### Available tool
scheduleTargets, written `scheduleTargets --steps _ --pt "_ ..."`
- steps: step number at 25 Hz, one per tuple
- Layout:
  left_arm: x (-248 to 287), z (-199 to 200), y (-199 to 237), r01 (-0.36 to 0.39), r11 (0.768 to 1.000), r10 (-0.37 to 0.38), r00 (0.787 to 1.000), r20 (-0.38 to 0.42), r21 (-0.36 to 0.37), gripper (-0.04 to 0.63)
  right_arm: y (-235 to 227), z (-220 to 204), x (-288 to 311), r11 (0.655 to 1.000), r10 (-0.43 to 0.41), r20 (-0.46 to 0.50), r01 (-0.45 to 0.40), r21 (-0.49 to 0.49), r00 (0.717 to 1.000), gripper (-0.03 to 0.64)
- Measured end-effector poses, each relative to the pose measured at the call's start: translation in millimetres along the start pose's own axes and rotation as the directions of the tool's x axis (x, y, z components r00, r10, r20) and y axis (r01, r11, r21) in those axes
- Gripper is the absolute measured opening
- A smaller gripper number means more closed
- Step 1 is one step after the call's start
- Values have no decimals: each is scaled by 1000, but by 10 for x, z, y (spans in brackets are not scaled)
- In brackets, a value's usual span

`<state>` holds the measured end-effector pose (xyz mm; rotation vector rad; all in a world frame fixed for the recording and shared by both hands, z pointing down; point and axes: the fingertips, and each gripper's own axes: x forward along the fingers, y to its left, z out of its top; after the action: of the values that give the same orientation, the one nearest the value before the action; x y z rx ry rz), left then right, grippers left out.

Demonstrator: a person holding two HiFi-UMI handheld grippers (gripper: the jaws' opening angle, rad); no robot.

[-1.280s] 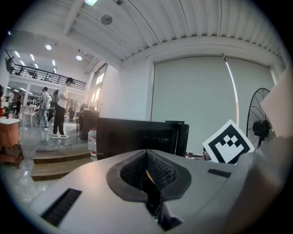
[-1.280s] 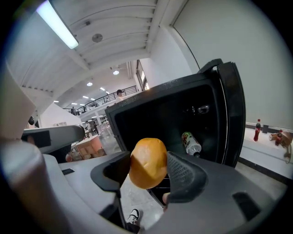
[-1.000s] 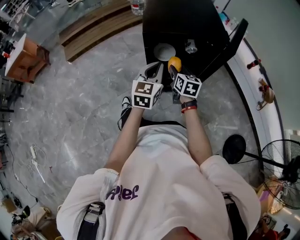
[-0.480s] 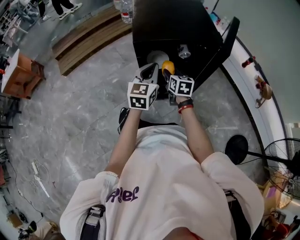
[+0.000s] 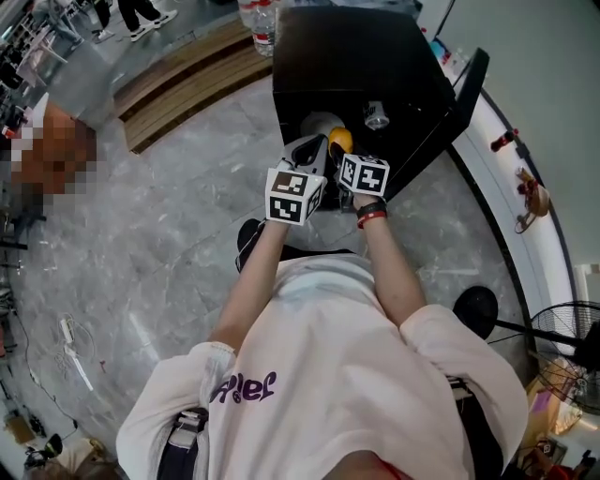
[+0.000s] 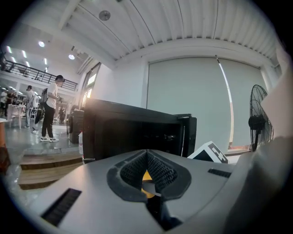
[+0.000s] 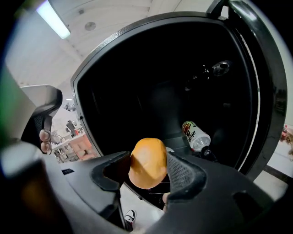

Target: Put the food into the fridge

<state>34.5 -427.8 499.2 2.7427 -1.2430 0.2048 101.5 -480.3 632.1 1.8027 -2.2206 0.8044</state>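
My right gripper [image 7: 145,170] is shut on an orange round fruit [image 7: 147,162], held just in front of the open black fridge [image 7: 151,77]. From the head view the fruit [image 5: 340,140] shows at the fridge's mouth [image 5: 356,66], above the right gripper [image 5: 339,150]. My left gripper [image 5: 307,150] sits beside it on the left, jaws closed together with nothing held; in its own view [image 6: 147,176] a sliver of orange shows past the tips. A plastic bottle [image 7: 198,135] lies inside the fridge, also seen as the bottle [image 5: 377,116] from above. A white plate [image 5: 314,125] rests inside at the left.
The fridge door [image 5: 457,98] stands swung open to the right. A water bottle [image 5: 260,21] stands by wooden steps [image 5: 183,70] beyond the fridge. A floor fan [image 5: 572,352] and its round base [image 5: 474,309] are at the right. People [image 6: 49,107] stand far off.
Both grippers have shifted slightly closer to the fridge opening, the right one still carrying the orange fruit. The head camera's framing drifted a little.
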Motion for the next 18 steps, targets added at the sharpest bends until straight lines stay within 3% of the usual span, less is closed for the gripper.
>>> scheduleTargets --steps 18 --pt "78 -292 308 -7 999 7 1000 -13 -52 18 -27 -244 770 998 9 -51 -12 -57 999 264"
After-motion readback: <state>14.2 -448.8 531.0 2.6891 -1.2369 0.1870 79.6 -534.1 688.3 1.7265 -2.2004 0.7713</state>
